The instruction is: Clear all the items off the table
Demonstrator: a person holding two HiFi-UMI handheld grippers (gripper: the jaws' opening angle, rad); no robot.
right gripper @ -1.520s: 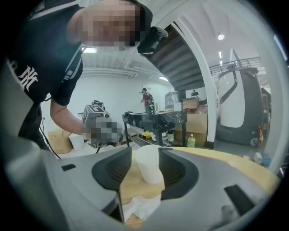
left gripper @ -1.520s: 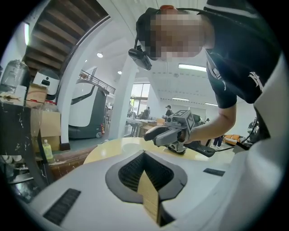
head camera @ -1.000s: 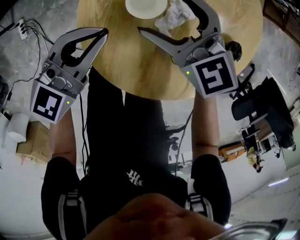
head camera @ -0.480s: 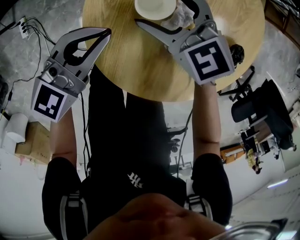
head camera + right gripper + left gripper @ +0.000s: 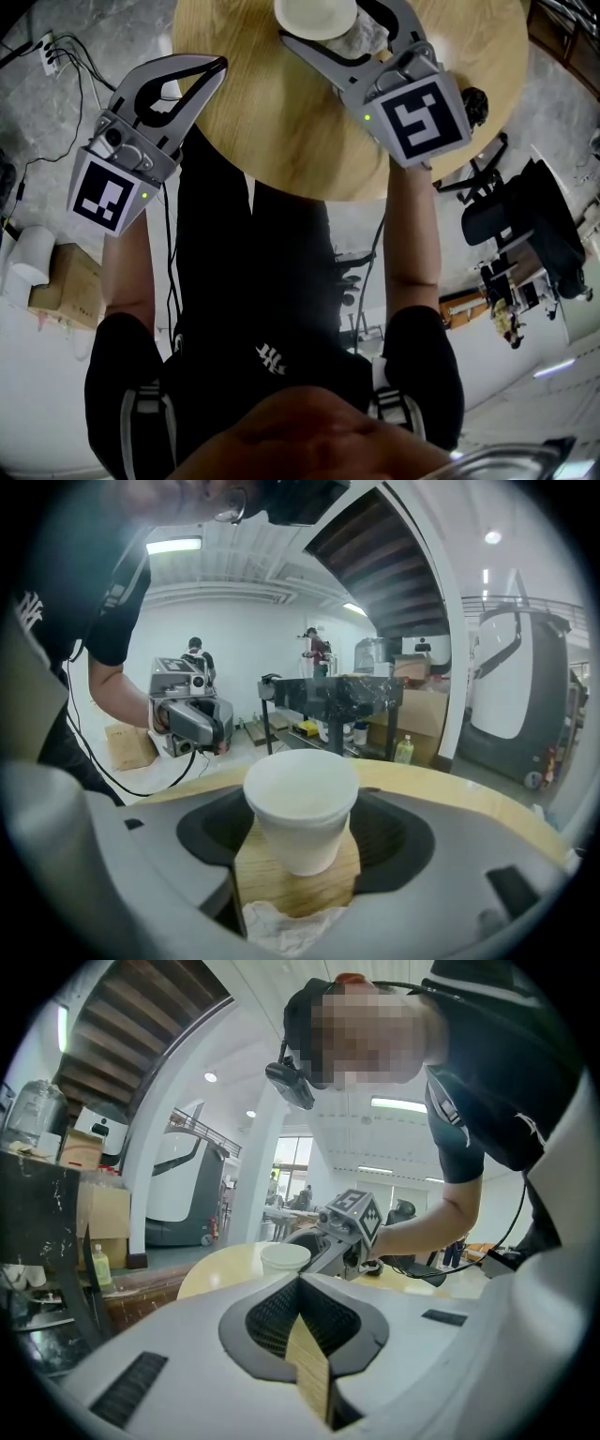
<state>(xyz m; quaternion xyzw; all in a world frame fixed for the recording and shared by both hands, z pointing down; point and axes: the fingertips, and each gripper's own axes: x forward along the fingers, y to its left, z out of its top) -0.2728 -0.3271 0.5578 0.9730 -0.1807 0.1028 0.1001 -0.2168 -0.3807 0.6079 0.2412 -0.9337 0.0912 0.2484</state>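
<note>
A white foam cup [image 5: 300, 808] stands upright on the round wooden table [image 5: 272, 131], and in the head view the cup [image 5: 314, 14] is at the top edge. A crumpled white tissue [image 5: 281, 925] lies just behind the cup, deep between my right jaws; the tissue [image 5: 361, 37] shows beside the cup from above. My right gripper [image 5: 300, 794] has the cup between its jaws. They have just been closing, but a gap still shows on each side of the cup. My left gripper [image 5: 214, 66] hangs at the table's near left edge, shut and empty.
A black office chair [image 5: 511, 220] stands right of the table. On the floor at the left are a cardboard box [image 5: 66, 281], a white roll [image 5: 28, 258] and cables [image 5: 66, 56]. Shelving and people are far behind the table in both gripper views.
My right gripper has moved forward over the table, so the cup and tissue now sit between its jaws, which have narrowed. The left gripper has barely shifted.
</note>
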